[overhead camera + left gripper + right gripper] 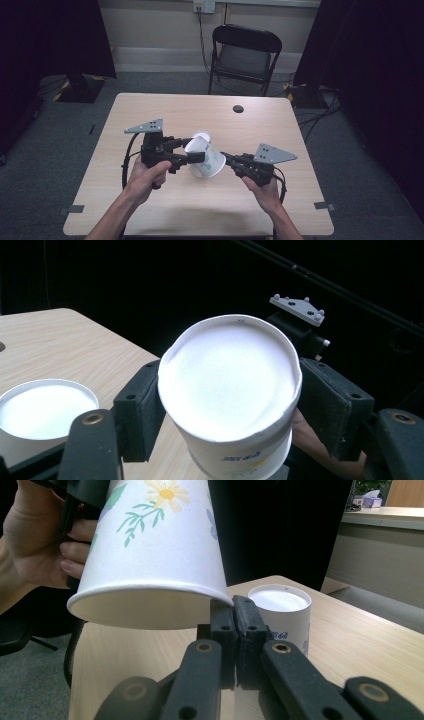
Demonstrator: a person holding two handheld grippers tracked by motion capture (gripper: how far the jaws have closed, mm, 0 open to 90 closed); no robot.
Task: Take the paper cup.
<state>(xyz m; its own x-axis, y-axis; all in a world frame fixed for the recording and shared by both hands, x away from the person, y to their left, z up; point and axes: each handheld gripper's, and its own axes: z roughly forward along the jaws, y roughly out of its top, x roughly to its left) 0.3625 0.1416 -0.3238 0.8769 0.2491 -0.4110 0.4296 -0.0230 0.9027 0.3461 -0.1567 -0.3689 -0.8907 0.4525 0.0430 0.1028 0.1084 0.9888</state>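
Behind flowered cup (155, 545), hand (35, 540) half-hidden

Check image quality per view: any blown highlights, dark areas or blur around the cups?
High view: dim, corners near black, cup soft and small. Left gripper view: held cup's base blown out white, background black, near jaws slightly soft. Right gripper view: flowered cup wall evenly lit, shadow under its rim, second cup sharp, its top glaring.
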